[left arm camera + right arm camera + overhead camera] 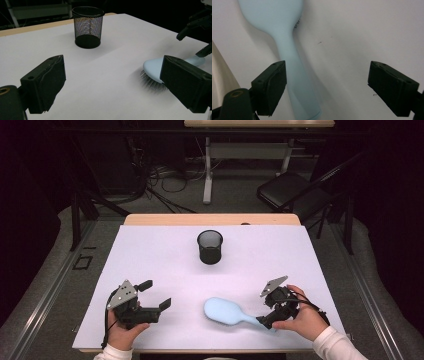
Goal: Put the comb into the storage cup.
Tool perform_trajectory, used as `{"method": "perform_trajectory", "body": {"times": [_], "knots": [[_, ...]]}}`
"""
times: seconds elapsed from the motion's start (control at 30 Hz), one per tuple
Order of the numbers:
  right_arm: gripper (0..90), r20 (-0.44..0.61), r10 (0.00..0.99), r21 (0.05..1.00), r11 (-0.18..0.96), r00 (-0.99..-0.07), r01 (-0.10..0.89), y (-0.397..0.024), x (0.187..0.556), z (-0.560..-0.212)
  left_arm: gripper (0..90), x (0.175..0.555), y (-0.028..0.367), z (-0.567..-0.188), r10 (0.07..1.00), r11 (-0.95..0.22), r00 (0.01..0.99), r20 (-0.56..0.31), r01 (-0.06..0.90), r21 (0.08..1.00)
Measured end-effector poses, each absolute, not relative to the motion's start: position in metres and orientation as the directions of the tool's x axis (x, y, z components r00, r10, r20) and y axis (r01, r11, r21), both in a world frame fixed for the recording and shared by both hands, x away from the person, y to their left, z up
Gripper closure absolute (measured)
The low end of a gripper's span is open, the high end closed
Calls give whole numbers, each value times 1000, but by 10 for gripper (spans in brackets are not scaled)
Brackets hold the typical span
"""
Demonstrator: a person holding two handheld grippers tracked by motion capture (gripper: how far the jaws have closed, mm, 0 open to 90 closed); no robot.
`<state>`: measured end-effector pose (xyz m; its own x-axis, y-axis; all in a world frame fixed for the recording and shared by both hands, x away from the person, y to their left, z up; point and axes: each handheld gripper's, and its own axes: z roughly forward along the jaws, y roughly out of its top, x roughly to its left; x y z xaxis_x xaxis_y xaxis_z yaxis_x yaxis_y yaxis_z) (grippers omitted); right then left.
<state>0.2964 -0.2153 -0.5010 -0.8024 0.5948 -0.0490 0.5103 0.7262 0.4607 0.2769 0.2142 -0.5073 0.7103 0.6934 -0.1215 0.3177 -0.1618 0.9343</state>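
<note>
A light blue hairbrush point(227, 312) lies bristles down on the white table point(150, 255), near the front edge, its handle pointing right. My right gripper point(268, 313) is open and low over the handle's end. In the right gripper view the handle point(297, 82) runs between the jaws, close beside the left fingertip point(270, 87) and far from the other one. My left gripper point(156, 294) is open at the front left with nothing between its jaws, pointing toward the brush. From the left gripper view the brush head point(153, 67) lies ahead on the right, with the right gripper point(192, 43) beyond it.
A black mesh cup point(210, 247) stands upright at the middle of the table, toward the back; it is also ahead in the left gripper view point(88, 26). Behind the table are a dark folding chair point(295, 190) and another table's legs.
</note>
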Motion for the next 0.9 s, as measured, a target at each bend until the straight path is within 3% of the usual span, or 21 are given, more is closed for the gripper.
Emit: {"method": "perform_trajectory", "body": {"times": [0.9], "knots": [[238, -74, 518, 404, 797, -853, 449, -201, 296, -505, 66, 277, 214, -508, 694, -157, 708, -127, 322, 934]]}}
